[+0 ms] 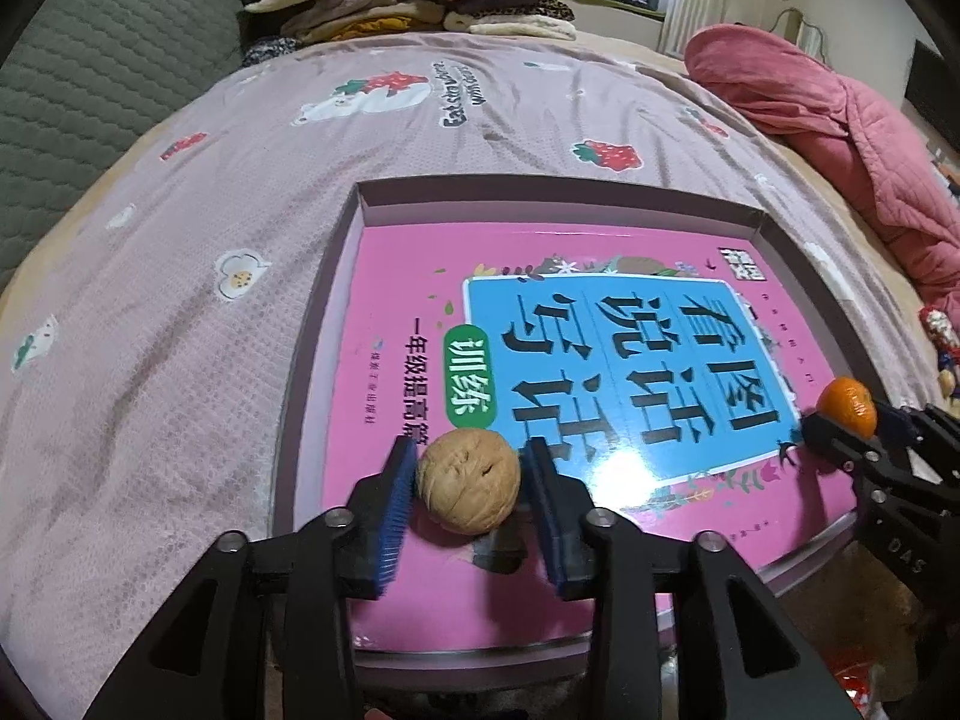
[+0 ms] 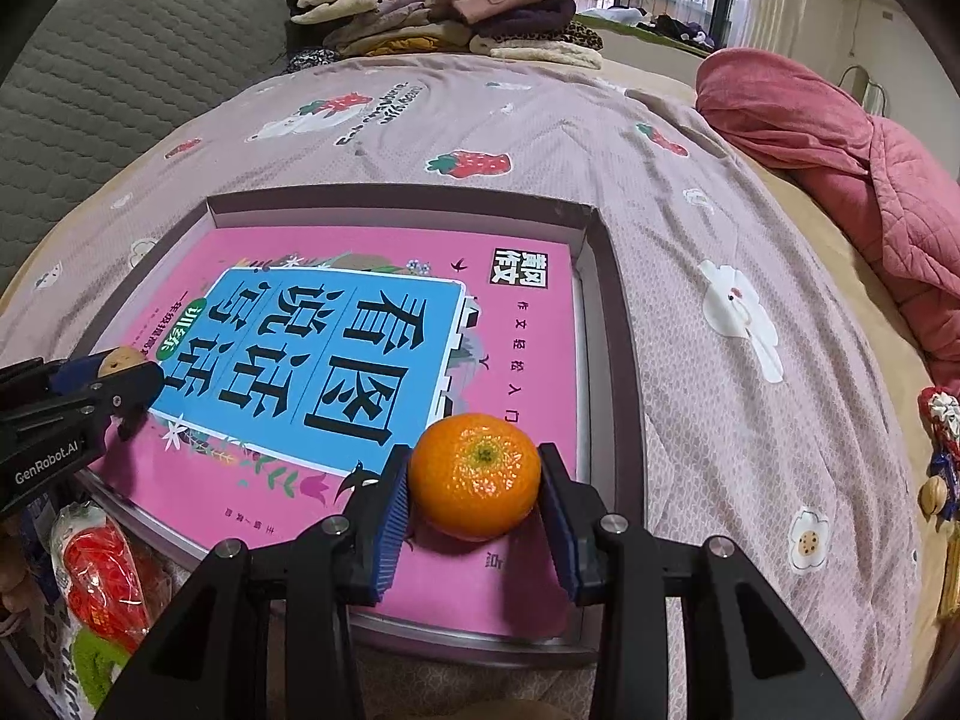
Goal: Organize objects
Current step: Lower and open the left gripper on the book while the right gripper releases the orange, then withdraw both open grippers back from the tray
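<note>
Two round things were in hand over the pink book [image 1: 420,312] in the shallow box [image 1: 540,204]. The left gripper [image 1: 471,483] pinched a walnut [image 1: 469,481] and the right gripper [image 2: 474,477] an orange [image 2: 474,476] — jaws closed only to each one's width. Lowering them slowly and releasing only once they touched would likely stop rolling. Neither showed a long axis — the orange's stem end faced the camera.
</note>
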